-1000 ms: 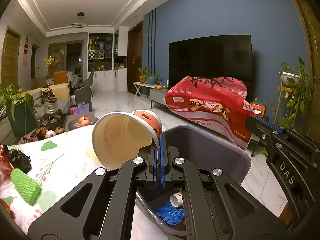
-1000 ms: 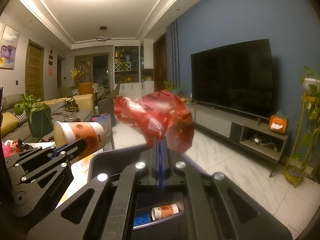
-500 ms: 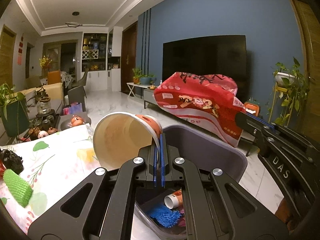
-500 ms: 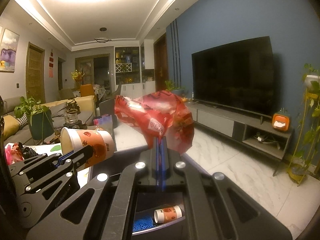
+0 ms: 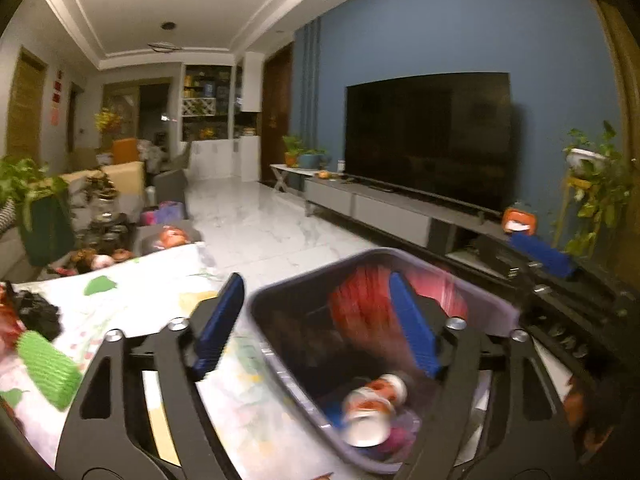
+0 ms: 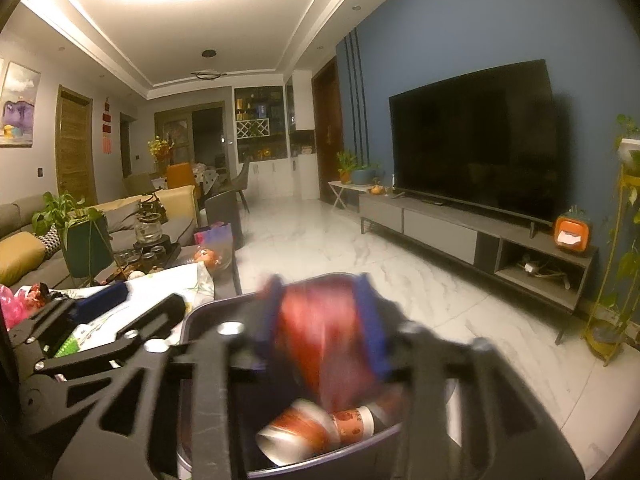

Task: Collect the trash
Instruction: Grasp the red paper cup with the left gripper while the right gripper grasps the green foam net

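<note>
A grey trash bin [image 5: 496,312] stands at the table's edge below both grippers. My left gripper [image 5: 316,324] is open and empty above the bin's near rim. The orange paper cup [image 5: 372,404] lies in the bin, beside a smaller cup. My right gripper [image 6: 322,320] is open, and the red snack bag [image 6: 324,332] drops blurred between its fingers into the bin [image 6: 200,320]. The bag also shows in the left wrist view [image 5: 360,308]. Cups [image 6: 312,428] lie at the bin's bottom.
A floral-cloth table [image 5: 132,304] carries a green foam net [image 5: 48,364], black crumpled trash [image 5: 36,312] and red wrappers at the left. A tea set [image 6: 148,236], plant [image 6: 68,216] and sofa stand behind. A TV cabinet [image 6: 460,232] lines the right wall.
Both grippers opened. The paper cup fell from the left gripper into the bin, and the red bag left the right gripper and is falling in.
</note>
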The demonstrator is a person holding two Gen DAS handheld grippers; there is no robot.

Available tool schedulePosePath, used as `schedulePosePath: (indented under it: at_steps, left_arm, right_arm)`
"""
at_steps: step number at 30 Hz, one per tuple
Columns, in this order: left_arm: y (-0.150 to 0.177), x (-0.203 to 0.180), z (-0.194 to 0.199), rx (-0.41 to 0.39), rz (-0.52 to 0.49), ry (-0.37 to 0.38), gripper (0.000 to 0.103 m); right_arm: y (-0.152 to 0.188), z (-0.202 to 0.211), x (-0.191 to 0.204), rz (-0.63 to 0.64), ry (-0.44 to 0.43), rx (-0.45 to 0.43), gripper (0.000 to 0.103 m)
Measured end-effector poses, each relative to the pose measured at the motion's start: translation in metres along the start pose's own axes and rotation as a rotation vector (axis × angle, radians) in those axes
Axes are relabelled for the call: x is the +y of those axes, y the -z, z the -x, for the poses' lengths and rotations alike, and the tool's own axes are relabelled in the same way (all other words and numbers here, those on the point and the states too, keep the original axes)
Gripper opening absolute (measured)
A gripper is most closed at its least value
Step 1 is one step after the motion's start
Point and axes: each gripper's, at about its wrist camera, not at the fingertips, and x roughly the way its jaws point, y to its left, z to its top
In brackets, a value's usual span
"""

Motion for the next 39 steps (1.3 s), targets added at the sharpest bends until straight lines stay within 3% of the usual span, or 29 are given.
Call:
schedulePosePath:
  at_steps: [3,7,14,19,25,29,32,39]
  left_arm:
    - [0.002,0.015,0.007,0.008,0.024,-0.059,0.083]
    - [0.006,0.029,0.028,-0.014,0.035,-0.115,0.097]
    - [0.015,0.048,0.07,-0.018,0.044,-0.204,0.098]
    - [0.03,0.07,0.105,-0.009,0.045,-0.296,0.098]
    - [0.058,0.126,0.161,-0.021,0.086,-0.508,0.098]
    - [0.076,0.16,0.189,-0.018,0.1,-0.608,0.098]
    - [0.087,0.176,0.203,0.002,0.089,-0.647,0.098]
    - [0.097,0.19,0.221,0.01,0.123,-0.624,0.098]
  right_arm:
    - [0.001,0.005,-0.001,-0.007,0.01,-0.005,0.05]
    - [0.003,0.016,0.004,-0.005,0.025,-0.017,0.065]
    - [0.007,0.043,0.012,-0.031,0.033,-0.041,0.083]
    - [0.009,0.059,0.032,-0.004,-0.003,-0.039,0.085]
    - [0.017,0.069,0.071,0.025,-0.081,-0.01,0.086]
    - [0.025,0.072,0.104,0.058,-0.143,0.017,0.086]
    - [0.029,0.075,0.128,0.073,-0.182,0.024,0.086]
    - [0.035,0.073,0.166,0.073,-0.241,0.051,0.086]
